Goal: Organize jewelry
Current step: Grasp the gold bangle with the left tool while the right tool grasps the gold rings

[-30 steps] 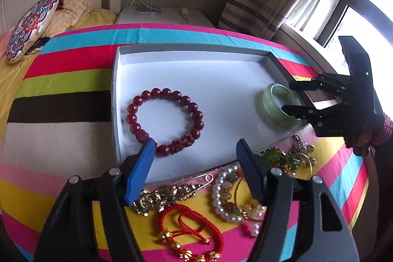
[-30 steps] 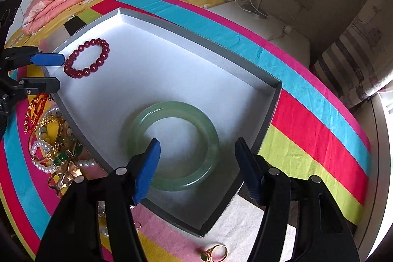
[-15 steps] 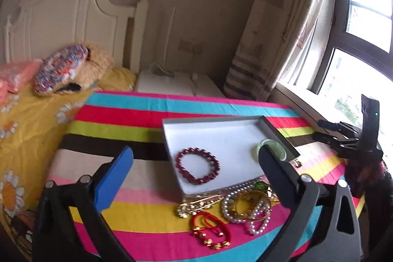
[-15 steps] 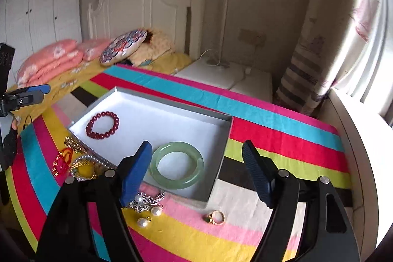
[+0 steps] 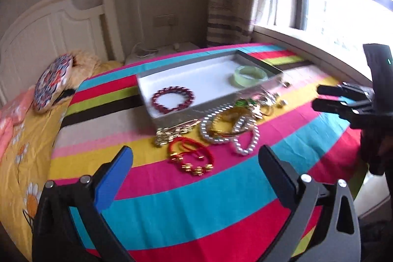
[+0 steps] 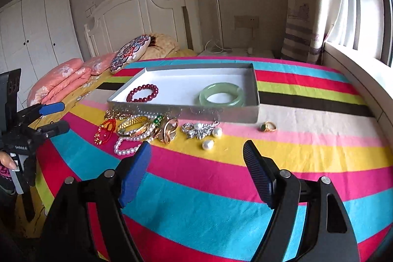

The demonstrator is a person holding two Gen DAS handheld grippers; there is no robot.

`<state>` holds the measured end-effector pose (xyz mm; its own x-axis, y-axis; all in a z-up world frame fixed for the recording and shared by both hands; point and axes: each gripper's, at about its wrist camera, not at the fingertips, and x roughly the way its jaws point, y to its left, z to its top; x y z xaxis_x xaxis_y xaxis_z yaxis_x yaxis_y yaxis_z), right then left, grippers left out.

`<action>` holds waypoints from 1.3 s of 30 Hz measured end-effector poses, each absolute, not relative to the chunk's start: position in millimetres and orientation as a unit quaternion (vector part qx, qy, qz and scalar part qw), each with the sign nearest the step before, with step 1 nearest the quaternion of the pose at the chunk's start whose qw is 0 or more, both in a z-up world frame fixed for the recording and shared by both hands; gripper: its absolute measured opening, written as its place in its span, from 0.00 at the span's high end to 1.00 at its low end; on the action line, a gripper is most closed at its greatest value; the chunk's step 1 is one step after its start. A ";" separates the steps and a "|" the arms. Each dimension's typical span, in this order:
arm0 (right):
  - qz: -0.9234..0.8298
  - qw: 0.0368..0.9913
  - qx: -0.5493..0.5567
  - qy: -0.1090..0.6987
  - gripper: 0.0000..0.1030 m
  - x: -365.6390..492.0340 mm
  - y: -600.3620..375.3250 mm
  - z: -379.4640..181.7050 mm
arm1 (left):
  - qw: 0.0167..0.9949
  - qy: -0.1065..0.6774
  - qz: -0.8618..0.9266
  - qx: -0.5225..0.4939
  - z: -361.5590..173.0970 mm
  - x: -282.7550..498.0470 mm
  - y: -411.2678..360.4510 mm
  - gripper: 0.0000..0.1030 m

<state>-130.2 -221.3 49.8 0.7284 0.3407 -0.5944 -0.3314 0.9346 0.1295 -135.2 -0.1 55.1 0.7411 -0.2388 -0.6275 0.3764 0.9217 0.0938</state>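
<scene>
Both the left gripper (image 5: 195,160) and right gripper (image 6: 196,151) are wide apart, empty, above the striped cloth (image 6: 221,200); a smooth green bangle (image 6: 221,94) lies in the white box (image 6: 186,86).

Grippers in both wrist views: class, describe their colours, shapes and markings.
The left gripper and right gripper share black angular frames with silver bolts. Each has a smooth blue pad on one finger and a dark ribbed pad on the other. A small green light shows on the right one's upright body.
</scene>
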 end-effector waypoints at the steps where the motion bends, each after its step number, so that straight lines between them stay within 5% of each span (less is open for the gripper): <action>1: 0.179 0.927 0.008 0.329 0.31 -132.3 -220.3 45.0 | 0.920 0.315 -0.182 0.145 53.4 -135.7 -16.8 0.03; 4: 0.174 0.926 -0.002 0.334 0.32 -137.2 -215.5 41.9 | 0.905 0.312 -0.211 0.198 46.6 -129.4 -45.8 0.16; 14: 0.200 0.915 0.024 0.351 0.38 -128.5 -209.3 39.2 | 0.870 0.361 -0.253 0.222 13.4 -85.3 -70.1 0.81; 17: 0.211 0.908 0.051 0.359 0.55 -117.9 -204.4 40.7 | 0.885 0.344 -0.244 0.198 17.7 -91.3 -62.2 0.97; 30: 0.222 0.895 0.032 0.386 0.80 -79.5 -152.9 34.2 | 0.923 0.294 -0.248 -0.001 56.8 -118.4 19.1 0.97; 39: 0.215 0.905 0.027 0.366 0.90 -80.6 -150.6 34.5 | 0.929 0.288 -0.227 0.051 67.8 -92.0 5.0 0.97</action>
<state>-80.6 -150.6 34.5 0.6392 0.4096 -0.6509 -0.3700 0.9058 0.2066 -92.0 5.0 67.8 0.7313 -0.3925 -0.5577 0.4513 0.8917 -0.0358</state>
